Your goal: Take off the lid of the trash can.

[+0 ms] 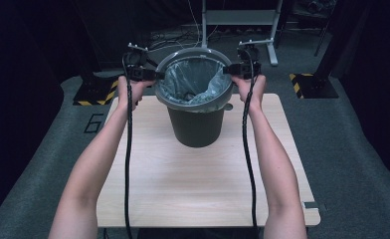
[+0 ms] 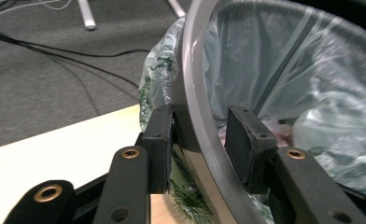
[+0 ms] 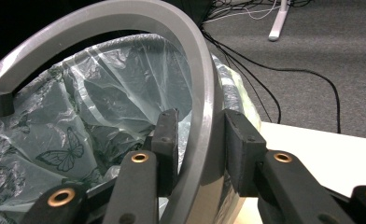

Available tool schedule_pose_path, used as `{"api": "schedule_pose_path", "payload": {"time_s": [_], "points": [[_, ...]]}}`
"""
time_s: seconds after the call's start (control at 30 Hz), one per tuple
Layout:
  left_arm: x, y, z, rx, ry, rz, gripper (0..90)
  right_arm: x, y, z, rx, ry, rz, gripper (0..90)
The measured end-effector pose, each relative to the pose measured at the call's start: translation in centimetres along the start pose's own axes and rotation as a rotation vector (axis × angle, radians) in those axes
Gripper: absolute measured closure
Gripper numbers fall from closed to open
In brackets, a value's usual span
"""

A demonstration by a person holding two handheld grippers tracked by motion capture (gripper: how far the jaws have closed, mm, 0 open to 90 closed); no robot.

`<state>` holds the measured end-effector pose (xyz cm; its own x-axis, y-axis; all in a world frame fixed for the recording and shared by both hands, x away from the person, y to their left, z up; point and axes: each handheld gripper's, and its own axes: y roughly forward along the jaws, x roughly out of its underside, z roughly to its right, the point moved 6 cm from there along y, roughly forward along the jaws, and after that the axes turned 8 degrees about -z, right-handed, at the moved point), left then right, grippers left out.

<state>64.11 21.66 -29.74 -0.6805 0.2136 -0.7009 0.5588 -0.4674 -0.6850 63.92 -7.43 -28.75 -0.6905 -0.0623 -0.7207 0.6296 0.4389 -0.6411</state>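
Observation:
A dark bin (image 1: 195,127) stands on the far middle of the wooden table (image 1: 193,184). It is lined with a clear plastic bag (image 1: 193,82) printed with butterflies and topped by a grey ring (image 1: 195,51). My left gripper (image 1: 150,74) straddles the ring's left side and my right gripper (image 1: 230,69) its right side. In the left gripper view the ring (image 2: 190,70) runs between the jaws of the left gripper (image 2: 197,126), with a thin gap at the inner pad. In the right gripper view the ring (image 3: 125,14) passes between the jaws of the right gripper (image 3: 197,123), the outer pad against it and a sliver free inside.
Grey carpet surrounds the table, with black cables (image 2: 69,51) and a white stand foot (image 1: 271,52) behind the bin. Yellow-and-black striped bases (image 1: 96,94) sit on the floor at both far corners. A small tab (image 1: 228,106) juts from the bin's right rim.

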Motion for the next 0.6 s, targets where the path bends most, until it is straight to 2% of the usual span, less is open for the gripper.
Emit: {"api": "schedule_pose_path", "payload": {"time_s": [0.07,0.17,0.27,0.33,0.4,0.43,0.47,0.5,0.6], "points": [[0.0,-0.6,0.1,0.015,-0.004,0.020,63.5,0.3,0.0,0.0,-0.008,0.002,0.006,67.2],[0.1,-0.9,0.3,0.012,0.010,0.020,63.8,0.5,-0.1,0.0,-0.015,0.001,0.012,67.2],[0.6,-0.8,0.5,-0.029,0.050,-0.011,61.1,0.8,-0.2,0.1,-0.018,0.003,0.017,67.2],[0.8,-0.6,0.6,-0.039,0.068,-0.024,57.2,0.9,-0.1,0.2,-0.012,-0.007,0.019,67.2],[1.1,0.1,0.6,-0.059,0.088,-0.070,58.1,1.0,0.0,0.1,-0.011,-0.017,0.023,67.3],[1.1,0.1,0.6,-0.059,0.088,-0.070,59.3,1.1,0.1,-0.1,-0.007,-0.024,0.022,67.3],[1.1,0.3,0.6,-0.088,0.101,-0.080,59.3,1.1,0.1,-0.1,-0.007,-0.024,0.022,67.3],[0.9,0.3,0.7,-0.109,0.105,-0.069,63.3,1.2,0.2,-0.4,0.014,-0.047,0.025,67.5],[0.9,0.2,0.8,-0.122,0.110,-0.067,64.8,1.2,0.1,-0.5,0.015,-0.050,0.030,67.7]]}}
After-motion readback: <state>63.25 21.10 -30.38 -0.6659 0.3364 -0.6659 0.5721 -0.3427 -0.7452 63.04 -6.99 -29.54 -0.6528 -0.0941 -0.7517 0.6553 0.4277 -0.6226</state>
